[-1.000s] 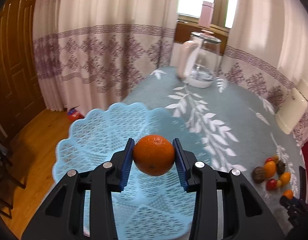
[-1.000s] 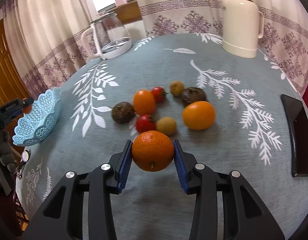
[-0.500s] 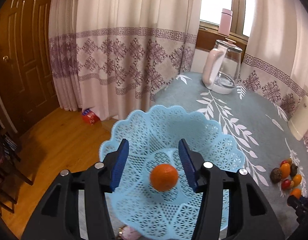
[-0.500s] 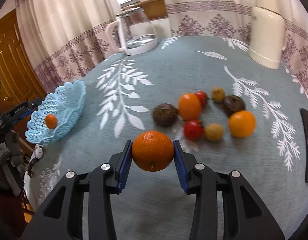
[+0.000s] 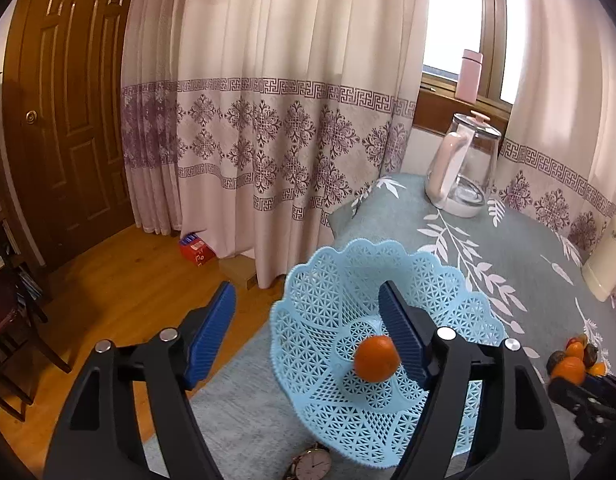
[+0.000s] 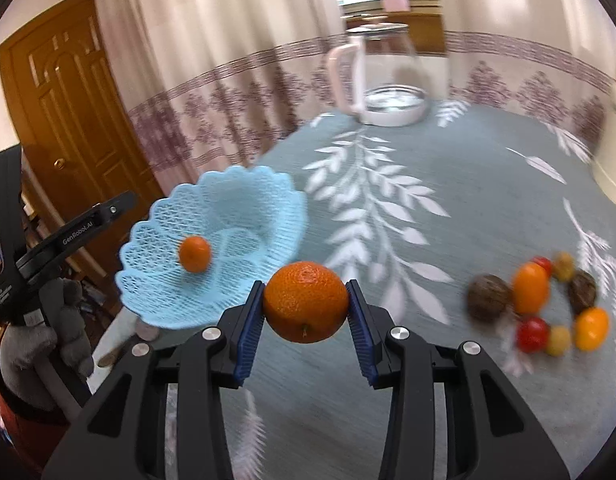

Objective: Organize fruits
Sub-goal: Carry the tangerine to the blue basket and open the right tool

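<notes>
The openwork basket (image 5: 319, 320) looks like pale blue moulded plastic with a slight sheen, and it sits on a matt woven tablecloth (image 6: 447, 208) printed with white leaves; the small orange (image 5: 376, 358) inside it is smooth-skinned, the larger orange (image 6: 306, 301) dimpled and a little glossy. Both the left gripper (image 5: 308, 312) and right gripper (image 6: 306, 308) are matt black plastic with ribbed blue pads (image 6: 359, 326) and bright metal screws, while the jug (image 5: 465, 166) near the table's far edge is clear glass, the door (image 5: 68, 112) varnished wood, the curtain (image 5: 276, 92) soft cloth
</notes>
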Demonstrator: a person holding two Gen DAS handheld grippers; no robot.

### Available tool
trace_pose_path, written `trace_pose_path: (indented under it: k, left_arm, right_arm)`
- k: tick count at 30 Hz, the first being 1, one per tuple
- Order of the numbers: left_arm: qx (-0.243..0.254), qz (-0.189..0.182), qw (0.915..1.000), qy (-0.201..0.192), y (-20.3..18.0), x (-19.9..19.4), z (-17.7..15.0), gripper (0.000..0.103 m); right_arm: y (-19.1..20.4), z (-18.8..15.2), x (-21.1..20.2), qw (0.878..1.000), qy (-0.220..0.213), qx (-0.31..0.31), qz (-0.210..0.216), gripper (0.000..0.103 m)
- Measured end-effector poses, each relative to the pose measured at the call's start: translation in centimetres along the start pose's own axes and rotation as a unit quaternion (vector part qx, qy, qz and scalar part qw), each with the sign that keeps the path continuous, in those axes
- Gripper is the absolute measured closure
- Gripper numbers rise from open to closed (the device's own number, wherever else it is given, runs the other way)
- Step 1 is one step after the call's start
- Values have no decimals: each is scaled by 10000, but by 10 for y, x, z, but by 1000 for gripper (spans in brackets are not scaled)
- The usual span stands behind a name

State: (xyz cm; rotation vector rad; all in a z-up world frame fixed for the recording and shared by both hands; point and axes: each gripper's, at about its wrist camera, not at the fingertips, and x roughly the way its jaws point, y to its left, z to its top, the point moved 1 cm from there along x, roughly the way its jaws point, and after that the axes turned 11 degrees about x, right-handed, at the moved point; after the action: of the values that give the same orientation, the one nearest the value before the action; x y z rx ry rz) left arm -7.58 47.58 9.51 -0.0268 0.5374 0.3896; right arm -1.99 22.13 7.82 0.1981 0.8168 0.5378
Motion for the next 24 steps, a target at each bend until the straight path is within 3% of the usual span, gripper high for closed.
trace_pose_path:
  k: [11,15,18,24]
  left_arm:
    - [-179,29,9998,-123,11,-7,6,12]
    - [-250,58,9996,-118,14,-7,5,6]
    - [-299,68,9995,-112,15,-6,6,5]
    - [-295,101,9995,-105,13,-6,5,5]
  right_arm:
    - [50,7,39,9990,236,-312,226,62]
    - [50,7,43,9991,263,-229,235,59]
    - [47,7,40,9993,210,-185,231,50]
    - [37,4,33,9997,151,-6,215,49]
